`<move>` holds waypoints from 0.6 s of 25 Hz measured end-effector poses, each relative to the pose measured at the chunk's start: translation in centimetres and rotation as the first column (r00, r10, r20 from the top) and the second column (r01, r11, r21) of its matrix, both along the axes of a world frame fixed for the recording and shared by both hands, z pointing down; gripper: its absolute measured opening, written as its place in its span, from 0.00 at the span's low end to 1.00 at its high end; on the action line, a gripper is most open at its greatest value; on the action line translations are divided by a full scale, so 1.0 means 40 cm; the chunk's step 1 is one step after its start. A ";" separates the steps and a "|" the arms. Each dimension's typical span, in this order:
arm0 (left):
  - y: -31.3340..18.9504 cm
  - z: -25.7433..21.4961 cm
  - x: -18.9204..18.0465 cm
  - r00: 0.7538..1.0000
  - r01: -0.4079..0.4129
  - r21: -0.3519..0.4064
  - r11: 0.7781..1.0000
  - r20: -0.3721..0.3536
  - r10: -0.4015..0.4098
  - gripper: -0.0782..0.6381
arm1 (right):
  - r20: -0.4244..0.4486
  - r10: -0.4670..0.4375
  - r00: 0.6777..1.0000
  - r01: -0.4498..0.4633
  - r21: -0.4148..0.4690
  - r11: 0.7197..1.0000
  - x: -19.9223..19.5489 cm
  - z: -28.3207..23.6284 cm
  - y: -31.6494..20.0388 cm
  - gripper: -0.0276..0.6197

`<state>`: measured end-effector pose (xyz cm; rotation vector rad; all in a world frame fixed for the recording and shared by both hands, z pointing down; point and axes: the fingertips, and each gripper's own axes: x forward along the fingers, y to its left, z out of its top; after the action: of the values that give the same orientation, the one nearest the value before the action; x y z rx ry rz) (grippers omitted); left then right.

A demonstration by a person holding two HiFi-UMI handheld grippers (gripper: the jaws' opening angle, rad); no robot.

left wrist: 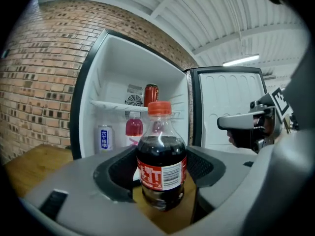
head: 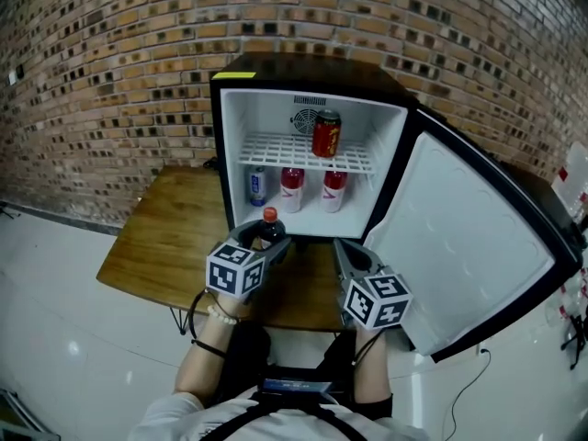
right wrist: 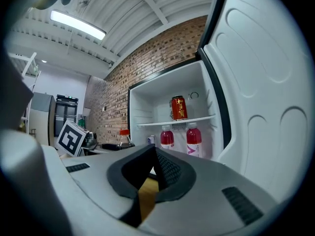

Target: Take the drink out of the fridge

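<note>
1 cola bottle (left wrist: 161, 154) upright, cap up, pinched in left gripper (left wrist: 161, 173); right gripper (right wrist: 154, 161) pressed together, empty.

Fridge (head: 303, 70) on table (head: 175, 237), can (head: 326, 134) on shelf (head: 276, 150) (three drinks (head: 292, 189) below), bottle (head: 269, 228) before fridge

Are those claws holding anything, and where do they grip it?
The left gripper clamps the cola bottle at its label; the right gripper is empty.

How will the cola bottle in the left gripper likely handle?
The cola bottle looks nearly full, so probably hefty. Its smooth round plastic may slip in the left gripper. Tall and narrow, it could tip when set down.
</note>
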<state>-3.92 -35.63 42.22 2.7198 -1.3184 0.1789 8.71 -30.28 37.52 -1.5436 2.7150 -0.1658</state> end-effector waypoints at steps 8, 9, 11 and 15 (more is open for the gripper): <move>-0.007 0.150 -0.003 1.000 0.017 -0.036 0.999 -0.013 -0.018 0.54 | -0.008 -0.002 1.000 0.002 -0.024 1.000 -0.010 0.033 -0.011 0.07; -0.006 0.162 0.002 1.000 0.013 -0.031 0.999 -0.013 -0.013 0.54 | -0.007 -0.003 1.000 0.003 -0.026 1.000 -0.010 0.035 -0.012 0.07; -0.004 0.182 0.012 1.000 0.006 -0.016 1.000 -0.011 -0.006 0.54 | -0.007 -0.004 1.000 0.003 -0.031 1.000 -0.011 0.043 -0.014 0.07; -0.003 0.208 0.032 1.000 -0.003 -0.006 1.000 0.010 0.003 0.54 | -0.006 -0.003 1.000 0.002 -0.045 0.999 -0.009 0.058 -0.018 0.07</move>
<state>-2.65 -35.75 50.56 2.7193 -1.3147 0.1961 8.36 -30.99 39.82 -1.5542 2.7365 -0.2238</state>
